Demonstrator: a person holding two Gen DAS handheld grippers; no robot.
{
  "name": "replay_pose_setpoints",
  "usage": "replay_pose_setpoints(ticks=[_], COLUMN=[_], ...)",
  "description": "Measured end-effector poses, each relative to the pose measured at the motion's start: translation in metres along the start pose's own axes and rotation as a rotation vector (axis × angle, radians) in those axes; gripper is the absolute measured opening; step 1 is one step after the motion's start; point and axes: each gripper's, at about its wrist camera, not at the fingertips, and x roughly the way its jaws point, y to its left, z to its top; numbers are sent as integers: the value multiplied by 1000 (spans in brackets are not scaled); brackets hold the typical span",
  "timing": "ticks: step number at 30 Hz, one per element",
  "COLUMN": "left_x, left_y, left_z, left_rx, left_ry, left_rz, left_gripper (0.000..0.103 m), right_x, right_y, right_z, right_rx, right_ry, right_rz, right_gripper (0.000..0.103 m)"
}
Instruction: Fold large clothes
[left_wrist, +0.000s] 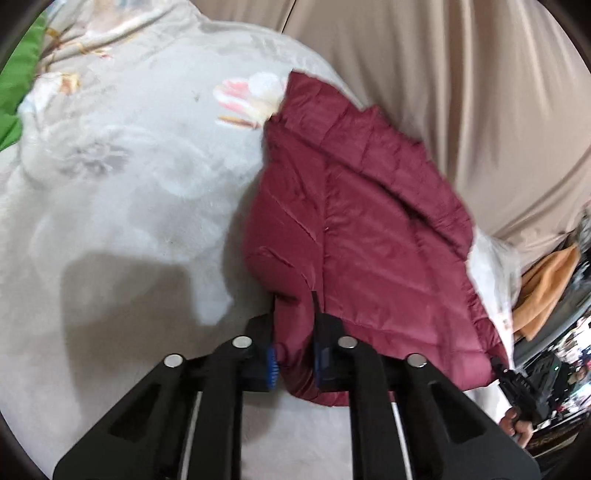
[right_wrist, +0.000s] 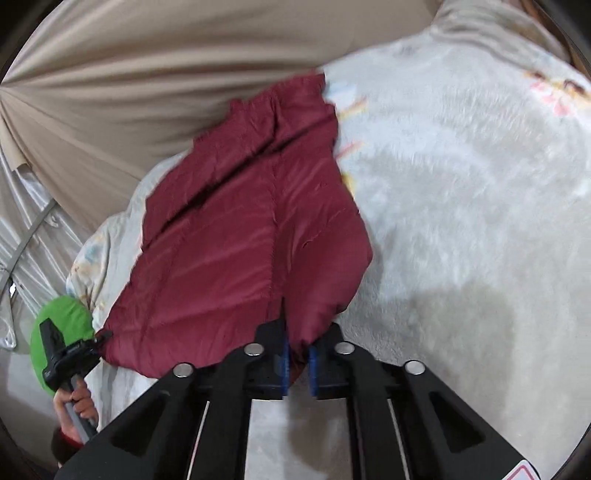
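- pale floral fleece blanket (left_wrist: 110, 192) covers the bed, beige curtain (left_wrist: 461, 92) behind
- maroon quilted jacket (left_wrist: 369, 240) lies flat on blanket, near hem lifted at both corners
- left gripper (left_wrist: 293, 363) clamped on one hem corner
- right gripper (right_wrist: 297, 363) narrow, pinching other hem corner
- green fabric (right_wrist: 62, 325) at blanket edge, orange cloth (left_wrist: 546, 288) off to side
- no brand, label or text readable; red-edged sticker (right_wrist: 524, 472) on right gripper body cut off

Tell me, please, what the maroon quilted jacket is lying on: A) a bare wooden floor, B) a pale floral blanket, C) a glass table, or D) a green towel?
B: the maroon jacket spreads over the pale floral blanket, which shows around its edges in both wrist views.
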Motion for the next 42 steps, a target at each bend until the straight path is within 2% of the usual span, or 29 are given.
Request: replay_pose_setpoints(ticks=[5, 7, 11, 14, 16, 19, 20, 23, 27, 31, 36, 42], left_x=[-57, -83, -158, -207, -235, -250, -249, -230, -166, -100, -24, 52], left_y=[-17, -22, -30, -37, -43, -54, -58, -60, -67, -73, -67, -54], left_z=[-20, -32, -61, -73, -75, -69, -66, -52, -29, 0, 33, 45], left_rx=[62, 82, 116, 131, 134, 145, 148, 151, 152, 179, 170, 174], left_ry=[-45, -72, -189, -297, -363, -416, -421, -389, -286, -223, -139, -51], left_rz=[-55, -85, -195, -238, -268, -283, -280, -224, -116, -16, 90, 186], left_gripper=[8, 8, 7, 7, 7, 7, 7, 7, 8, 8, 8, 9], right_x=[-62, -97, -172, -225, -253, -269, -267, -247, -196, -144, -75, 1], right_y=[19, 22, 28, 38, 52, 66, 66, 56, 25, 3, -7, -25], right_z=[-24, -42, -76, -95, -102, -101, -98, -83, -52, -16, 31, 53], right_rx=[-54, -72, -127, -188, -236, -271, -261, -192, -34, 70, 92, 138], right_ry=[-114, -190, -375, -519, -602, -672, -670, -607, -469, -389, -288, -173], right_rz=[68, 122, 230, 307, 328, 323, 315, 252, 213, 179, 69, -55], right_gripper=[3, 3, 3, 3, 3, 3, 3, 3, 3, 3, 3, 3])
